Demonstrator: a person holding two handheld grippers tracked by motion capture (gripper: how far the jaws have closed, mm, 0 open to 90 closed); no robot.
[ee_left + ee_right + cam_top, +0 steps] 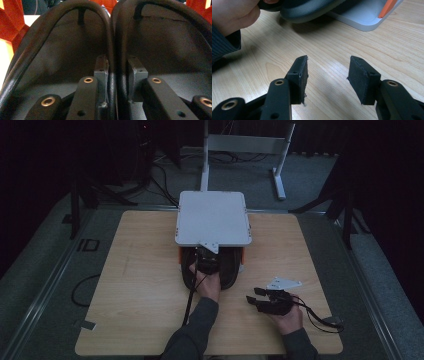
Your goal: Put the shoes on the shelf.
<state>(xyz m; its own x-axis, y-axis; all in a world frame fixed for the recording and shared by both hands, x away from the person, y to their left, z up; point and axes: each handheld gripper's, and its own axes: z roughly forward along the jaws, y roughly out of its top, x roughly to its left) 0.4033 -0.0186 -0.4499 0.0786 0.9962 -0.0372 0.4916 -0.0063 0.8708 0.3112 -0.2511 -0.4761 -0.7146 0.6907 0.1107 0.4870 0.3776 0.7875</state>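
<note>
A pair of black shoes [228, 269] stands side by side at the front of a white shelf unit [212, 217], partly under its top plate. My left gripper [206, 258] reaches down between them. In the left gripper view one jaw is inside the left shoe [62, 45] and the other inside the right shoe [170, 42], and my left gripper [117, 67] pinches their two adjoining inner walls together. My right gripper [254, 295] rests low on the wooden table [140, 270] to the right of the shoes, open, with nothing in my right gripper [327, 75].
The shelf unit has orange side supports [10, 22] and a pale base plate [367, 17] lying on the table. A shoe's sole [309, 10] and the person's left hand [234, 15] are just beyond the right gripper. Dark floor, cables and a white stand [280, 165] lie behind the table.
</note>
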